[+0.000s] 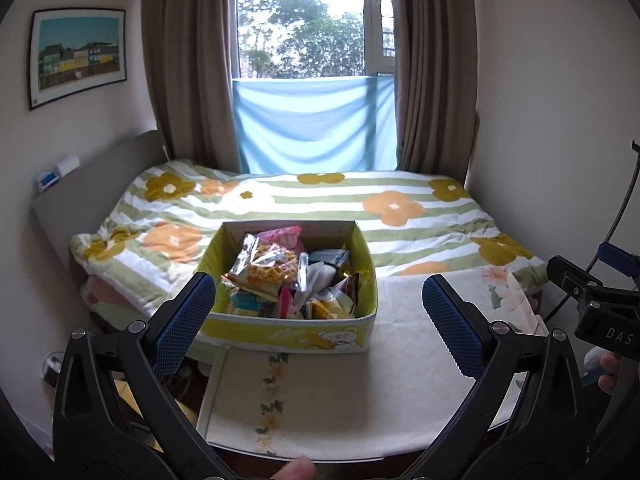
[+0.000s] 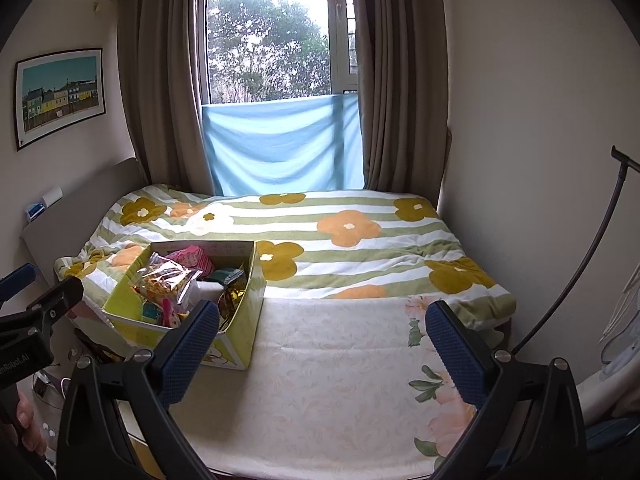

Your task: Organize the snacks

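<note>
All visible snacks lie heaped in the box at frame centre, fitting start or finish, while both grippers gape, holding nothing.

Both grippers, left gripper and right gripper, are fitted with black frames, silver screws and blue textured pads.

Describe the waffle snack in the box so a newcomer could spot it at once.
Start at the bed with the green-striped flowered quilt. At its near edge stands an open yellow-green cardboard box full of packets. The clear crinkly bag of golden lattice waffles lies on top, the only see-through pack there.
</note>
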`<state>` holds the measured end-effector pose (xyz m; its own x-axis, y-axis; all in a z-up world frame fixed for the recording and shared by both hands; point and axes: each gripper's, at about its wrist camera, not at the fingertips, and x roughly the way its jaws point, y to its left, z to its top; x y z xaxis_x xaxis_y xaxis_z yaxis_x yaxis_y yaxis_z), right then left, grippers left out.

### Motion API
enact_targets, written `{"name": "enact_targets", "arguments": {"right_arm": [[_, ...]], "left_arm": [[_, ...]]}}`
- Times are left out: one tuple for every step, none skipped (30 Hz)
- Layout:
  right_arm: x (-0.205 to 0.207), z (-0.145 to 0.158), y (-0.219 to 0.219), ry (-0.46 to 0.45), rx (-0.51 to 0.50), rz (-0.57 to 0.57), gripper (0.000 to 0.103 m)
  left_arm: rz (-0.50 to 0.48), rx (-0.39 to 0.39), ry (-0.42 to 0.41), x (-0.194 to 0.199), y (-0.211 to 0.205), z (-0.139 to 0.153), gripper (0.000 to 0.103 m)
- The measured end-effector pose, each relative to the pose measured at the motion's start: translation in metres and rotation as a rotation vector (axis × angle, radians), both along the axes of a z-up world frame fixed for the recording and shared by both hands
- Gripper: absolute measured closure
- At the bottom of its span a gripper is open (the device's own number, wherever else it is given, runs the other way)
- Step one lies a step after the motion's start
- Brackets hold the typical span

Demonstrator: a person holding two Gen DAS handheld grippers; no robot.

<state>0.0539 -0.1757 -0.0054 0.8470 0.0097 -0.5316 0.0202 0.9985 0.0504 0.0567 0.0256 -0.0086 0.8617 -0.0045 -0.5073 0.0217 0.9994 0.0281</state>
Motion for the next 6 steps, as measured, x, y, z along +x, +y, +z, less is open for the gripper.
{"name": "enact_targets", "arguments": {"right_arm": [[0.001, -0.002, 0.0, 0.006, 0.0, 0.004, 0.001], [0.003, -0.005, 0.001, 0.015, 0.001, 0.011, 0.001], [0.005, -0.008, 0.002, 0.026, 0.002, 0.019, 0.001], [0.007, -0.011, 0.002, 0.036, 0.003, 0.027, 0.001], [0.009, -0.016, 0.004, 0.053, 0.003, 0.036, 0.001], [0.012, -0.02, 0.006, 0.068, 0.001, 0.043, 0.001]], "left_arm": [[-0.006, -0.004, 0.015, 0.002, 0.0, -0.003, 0.0], [-0.009, -0.01, 0.032, 0.003, 0.0, -0.007, 0.0], [-0.014, -0.021, 0.05, 0.005, 0.002, -0.012, 0.0], [-0.014, -0.023, 0.061, 0.006, 0.003, -0.016, 0.0], [-0.009, -0.017, 0.077, 0.009, 0.004, -0.023, 0.0], [-0.006, -0.01, 0.096, 0.012, 0.006, -0.028, 0.0]]}}
